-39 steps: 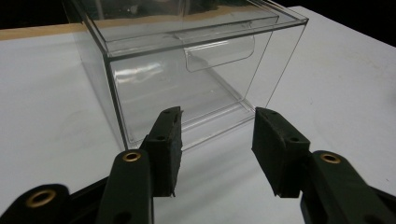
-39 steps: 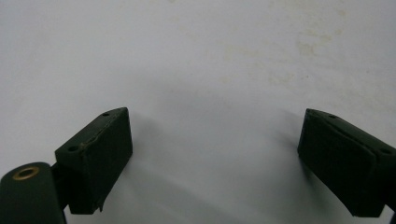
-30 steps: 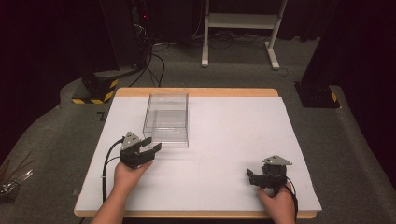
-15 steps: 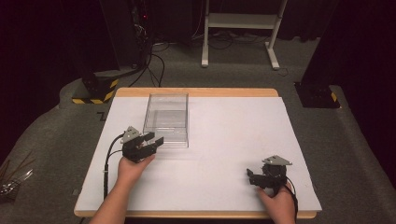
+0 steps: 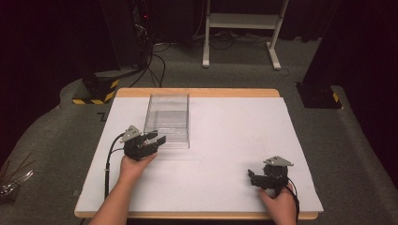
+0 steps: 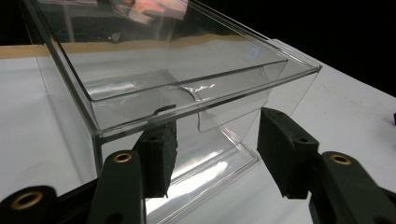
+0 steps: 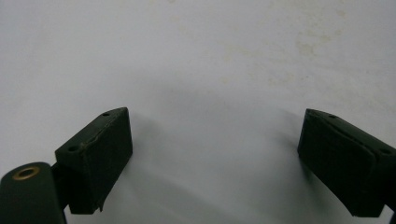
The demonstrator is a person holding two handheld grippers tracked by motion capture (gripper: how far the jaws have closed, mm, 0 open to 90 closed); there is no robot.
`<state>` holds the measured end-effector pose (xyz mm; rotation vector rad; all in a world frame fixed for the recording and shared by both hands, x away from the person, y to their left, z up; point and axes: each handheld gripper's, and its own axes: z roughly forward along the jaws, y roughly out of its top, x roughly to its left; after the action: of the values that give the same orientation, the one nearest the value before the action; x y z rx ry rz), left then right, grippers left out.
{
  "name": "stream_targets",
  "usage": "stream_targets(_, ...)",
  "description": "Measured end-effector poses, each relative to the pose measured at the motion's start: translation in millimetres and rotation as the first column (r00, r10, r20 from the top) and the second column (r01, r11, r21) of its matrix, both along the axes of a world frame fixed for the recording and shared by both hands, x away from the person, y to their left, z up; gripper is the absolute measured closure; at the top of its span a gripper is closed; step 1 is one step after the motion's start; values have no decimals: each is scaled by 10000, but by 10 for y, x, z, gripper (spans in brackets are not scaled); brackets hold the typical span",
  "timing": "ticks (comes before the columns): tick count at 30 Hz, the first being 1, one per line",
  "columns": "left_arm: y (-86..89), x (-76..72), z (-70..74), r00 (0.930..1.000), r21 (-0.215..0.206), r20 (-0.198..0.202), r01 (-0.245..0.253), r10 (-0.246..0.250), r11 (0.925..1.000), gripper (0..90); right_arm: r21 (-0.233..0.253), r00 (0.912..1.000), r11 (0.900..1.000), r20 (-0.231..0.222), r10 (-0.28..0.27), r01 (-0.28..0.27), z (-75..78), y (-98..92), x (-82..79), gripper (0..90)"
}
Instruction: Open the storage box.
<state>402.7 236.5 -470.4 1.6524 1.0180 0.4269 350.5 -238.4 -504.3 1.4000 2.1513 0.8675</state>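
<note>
High view, left tool [image 5: 157, 142] at clear box [image 5: 168, 117]

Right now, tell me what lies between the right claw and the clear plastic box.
Nothing: in the high view, bare white table separates the right claw from the clear plastic box. The left claw is at the box's near end.

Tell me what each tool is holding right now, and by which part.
Nothing is held. The left tool stands open at the near end of the clear box; the right tool is open over bare table.
</note>
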Motion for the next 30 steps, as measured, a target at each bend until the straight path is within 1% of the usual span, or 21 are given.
stream_targets(3, -14, 10, -10, 10000, 95, 36, 2, -2, 10000, 518, -2, 10000, 10000, 4, -1, 1, 0, 0, 0, 99)
stream_targets(4, -21, 21, -23, 10000, -12, -6, 97, -97, 10000, 525, 0, 10000, 10000, 3, 0, 0, 0, 0, 0, 100)
stream_targets(6, -22, 31, -33, 9999, -86, -16, 159, -159, 9998, 544, -3, 10000, 10000, 6, -2, 2, 0, 0, -1, 100)
stream_targets(9, -21, 41, -45, 9998, -131, -14, 209, -209, 9997, 560, -14, 10000, 10000, 19, -1, 1, 0, 0, 0, 100)
stream_targets(13, -33, 58, -77, 9995, -70, -59, 306, -306, 9995, 580, -13, 10000, 10000, 19, -1, 1, 0, 0, -1, 100)
stream_targets(17, -31, 65, -86, 9992, -157, 57, 394, -394, 9991, 655, -36, 10000, 10000, 56, -7, 7, -1, 3, -3, 102)
stream_targets(19, -22, 67, -89, 9990, -171, 86, 435, -434, 9989, 680, -50, 10000, 10000, 63, -15, 15, -1, 4, -4, 102)
stream_targets(20, -8, 68, -94, 9983, -148, 141, 559, -557, 9983, 696, -52, 10000, 10000, 68, -14, 14, -1, 4, -4, 103)
stream_targets(23, 8, 67, -97, 9979, -148, 165, 634, -632, 9979, 718, -51, 10000, 10000, 66, -14, 15, -1, 4, -4, 103)
stream_targets(26, 45, 71, -104, 9968, -265, 163, 784, -780, 9966, 738, -50, 10000, 10000, 64, -13, 14, -1, 3, -4, 102)
stream_targets(30, 61, 61, -107, 9968, -269, 192, 780, -775, 9966, 753, -48, 10000, 10000, 64, -13, 13, -1, 3, -4, 103)
